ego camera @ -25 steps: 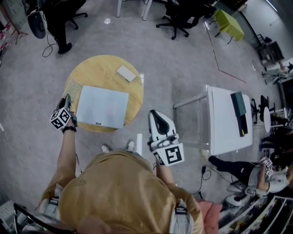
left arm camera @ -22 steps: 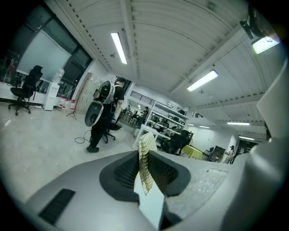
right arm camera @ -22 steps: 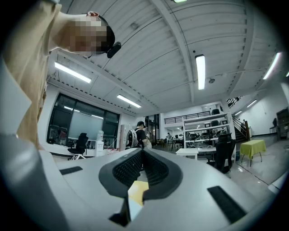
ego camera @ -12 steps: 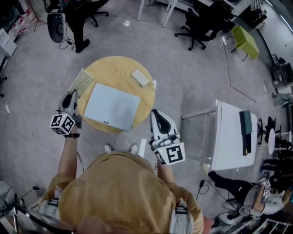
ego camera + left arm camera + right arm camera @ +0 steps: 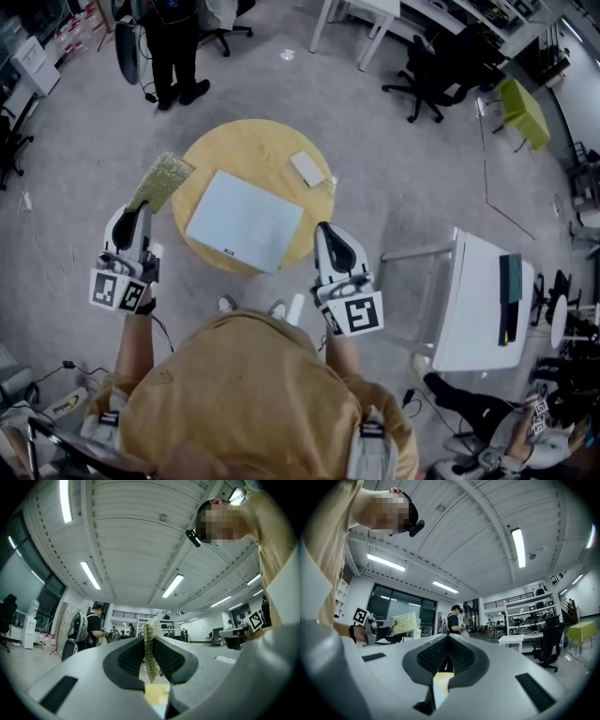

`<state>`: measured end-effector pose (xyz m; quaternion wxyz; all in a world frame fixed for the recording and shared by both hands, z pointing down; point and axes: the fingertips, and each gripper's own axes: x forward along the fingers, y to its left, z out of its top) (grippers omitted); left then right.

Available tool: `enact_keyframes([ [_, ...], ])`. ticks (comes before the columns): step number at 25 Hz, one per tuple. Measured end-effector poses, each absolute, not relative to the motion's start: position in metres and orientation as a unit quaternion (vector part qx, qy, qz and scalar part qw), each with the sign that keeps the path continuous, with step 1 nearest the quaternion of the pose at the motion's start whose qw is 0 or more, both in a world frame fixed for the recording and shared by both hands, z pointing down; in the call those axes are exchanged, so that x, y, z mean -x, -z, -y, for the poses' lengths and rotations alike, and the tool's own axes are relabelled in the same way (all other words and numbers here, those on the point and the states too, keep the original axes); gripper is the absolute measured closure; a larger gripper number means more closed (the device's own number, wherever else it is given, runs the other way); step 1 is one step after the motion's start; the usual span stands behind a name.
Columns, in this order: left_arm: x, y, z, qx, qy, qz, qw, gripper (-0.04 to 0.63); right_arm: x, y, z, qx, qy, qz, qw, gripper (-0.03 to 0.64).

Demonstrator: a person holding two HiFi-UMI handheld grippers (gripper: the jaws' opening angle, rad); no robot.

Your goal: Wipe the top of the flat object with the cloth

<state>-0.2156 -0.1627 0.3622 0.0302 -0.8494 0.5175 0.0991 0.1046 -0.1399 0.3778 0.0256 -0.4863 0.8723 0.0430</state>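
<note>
The left gripper (image 5: pixel 143 214) is seen with its jaws pinched on a yellow-green cloth (image 5: pixel 161 180); in the left gripper view the cloth is clamped edge-on between the two dark ribbed pads (image 5: pixel 131 656) and sticks up past them. The right gripper (image 5: pixel 330 234) is held with its jaws pressed together, and nothing is caught between them.

The cloth is held up by the left rim of a round wooden table (image 5: pixel 239 142), apart from the pale flat object (image 5: pixel 246 223) that lies on the tabletop; a small white slab (image 5: pixel 307 169) lies near the table's far right edge. A grey floor, a white desk (image 5: pixel 466 281) at the right, dark office chairs (image 5: pixel 433 58) and a standing person (image 5: pixel 174 37) are seen around.

Only from the head view can the flat object and tabletop be made out; from the gripper views a ribbed ceiling with strip lights (image 5: pixel 174 586) is seen, and in the right gripper view the left gripper with its cloth appears side-on at the left.
</note>
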Motion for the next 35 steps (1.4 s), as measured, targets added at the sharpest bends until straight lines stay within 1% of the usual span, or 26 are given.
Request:
enact_keyframes([
  [5,0.223,-0.34,0.127,0.841,-0.101,-0.528,0.059,0.534,-0.103,-0.38,0.146,0.482,-0.041,-0.875,0.022,0.615],
  [10,0.23,-0.327,0.104,0.837,-0.117,-0.533,0.049,0.534,-0.101,-0.383,0.149,0.481,-0.046,-0.876,0.012,0.617],
  [14,0.23,-0.31,0.093,0.832,-0.137,-0.534,0.062,0.534,-0.099,-0.379,0.151,0.481,-0.048,-0.875,0.018,0.617],
  [20,0.225,-0.301,0.081,0.827,-0.133,-0.54,0.083,0.534,-0.097,-0.374,0.152,0.474,-0.052,-0.879,0.021,0.617],
  [23,0.224,-0.3,0.078,0.825,-0.135,-0.543,0.085,0.534,-0.098,-0.381,0.151,0.465,-0.056,-0.884,0.006,0.617],
  [35,0.214,-0.309,0.072,0.823,-0.132,-0.548,0.071,0.534,-0.102,-0.381,0.147,0.456,-0.055,-0.888,0.01,0.617],
])
